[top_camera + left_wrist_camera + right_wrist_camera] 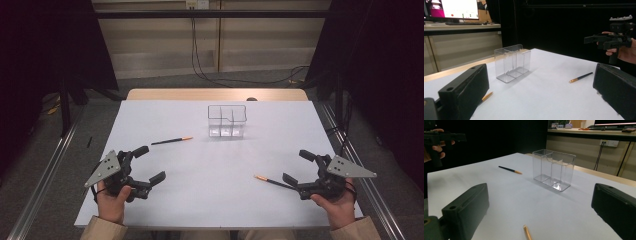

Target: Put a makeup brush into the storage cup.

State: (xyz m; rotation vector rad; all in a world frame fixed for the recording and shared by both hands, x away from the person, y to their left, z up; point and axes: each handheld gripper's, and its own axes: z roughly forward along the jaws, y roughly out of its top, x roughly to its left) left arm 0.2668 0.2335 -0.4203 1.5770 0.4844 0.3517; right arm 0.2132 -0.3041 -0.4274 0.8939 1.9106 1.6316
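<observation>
Jaws spread wide on both sides, nothing between them. My left gripper (148, 163) hangs low over the near left corner of the white table (210, 200), and my right gripper (297, 166) sits over the near right corner, each one angled in toward the middle.

Two brushes are out on the table. One brush (171, 141), dark handle with an orange tip, lies flat on the left half, beyond my left gripper and just left of the clear organizer (227, 121). The other brush (270, 180) lies flat by my right gripper, its orange end pointing to the centre and its dark handle running in under my near right jaw; I can't tell whether it touches.

That organizer stands upright toward the far middle of the table, see-through walls, split into compartments, well apart from both grippers. From the left gripper view it sits straight ahead between my jaws; the right gripper view puts it ahead too, with the orange brush tip just in front of me.
</observation>
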